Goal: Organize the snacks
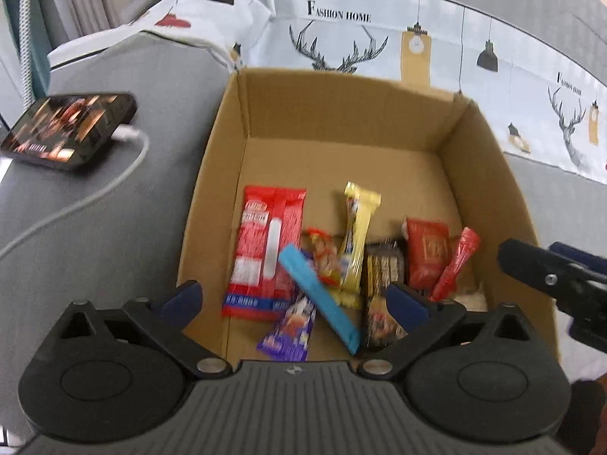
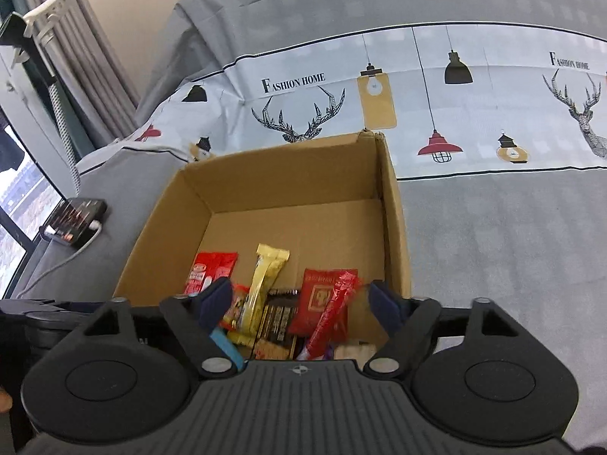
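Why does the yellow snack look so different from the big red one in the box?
The yellow snack is a slim bar; the big red pack is much wider and flatter. The yellow snack leans on other wrappers beside it, while the big red pack lies near the left wall of the cardboard box, with a blue stick across its corner. Both are sealed and lie lengthwise in the box.

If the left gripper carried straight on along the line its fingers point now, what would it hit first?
Most likely the snacks lying in the cardboard box. The left gripper is open, nothing between its fingers, pointing down at the blue stick pack lying across the purple wrapper. Depth is unclear under blur, so which is met first is uncertain.
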### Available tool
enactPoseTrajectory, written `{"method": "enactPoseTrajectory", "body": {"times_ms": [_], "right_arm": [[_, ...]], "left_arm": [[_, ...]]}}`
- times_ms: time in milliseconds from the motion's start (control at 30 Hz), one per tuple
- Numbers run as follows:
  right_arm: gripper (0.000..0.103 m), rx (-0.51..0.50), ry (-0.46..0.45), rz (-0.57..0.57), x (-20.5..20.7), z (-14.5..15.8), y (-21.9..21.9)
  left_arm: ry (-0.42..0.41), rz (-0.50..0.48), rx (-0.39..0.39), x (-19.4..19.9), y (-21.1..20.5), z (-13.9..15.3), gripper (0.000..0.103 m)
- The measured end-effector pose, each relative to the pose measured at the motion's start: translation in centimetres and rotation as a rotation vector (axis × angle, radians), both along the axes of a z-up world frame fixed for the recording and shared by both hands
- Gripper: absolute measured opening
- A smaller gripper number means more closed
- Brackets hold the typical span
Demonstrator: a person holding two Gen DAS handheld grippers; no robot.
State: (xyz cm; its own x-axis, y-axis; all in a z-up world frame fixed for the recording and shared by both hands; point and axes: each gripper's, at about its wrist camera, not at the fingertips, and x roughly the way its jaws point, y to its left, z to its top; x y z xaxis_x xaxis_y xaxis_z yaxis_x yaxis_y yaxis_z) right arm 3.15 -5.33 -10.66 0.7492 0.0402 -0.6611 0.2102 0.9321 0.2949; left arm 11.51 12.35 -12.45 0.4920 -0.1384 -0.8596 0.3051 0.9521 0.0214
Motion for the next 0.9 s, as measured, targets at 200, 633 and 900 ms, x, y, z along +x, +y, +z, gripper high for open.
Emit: {"method": "enactPoseTrajectory", "body": {"times_ms": [200, 633, 900], "right_arm": [[0.094, -0.136, -0.066, -0.013, -5.0, 2.1, 3.1], [0.101, -0.300, -0.129, -0.061, -16.4, 4.0, 8.3], [0.101, -0.269, -0.111, -0.068, -19.2, 4.3, 9.4]], "left_arm": [[-0.015, -0.011, 0.015, -4.9, 1.3, 1.1, 0.103], [-0.120, -0.018, 0.074, -15.2, 3.2, 3.6, 0.103], [-0.187, 0.054, 0.027, -19.4, 5.3, 5.7, 0.103]]}}
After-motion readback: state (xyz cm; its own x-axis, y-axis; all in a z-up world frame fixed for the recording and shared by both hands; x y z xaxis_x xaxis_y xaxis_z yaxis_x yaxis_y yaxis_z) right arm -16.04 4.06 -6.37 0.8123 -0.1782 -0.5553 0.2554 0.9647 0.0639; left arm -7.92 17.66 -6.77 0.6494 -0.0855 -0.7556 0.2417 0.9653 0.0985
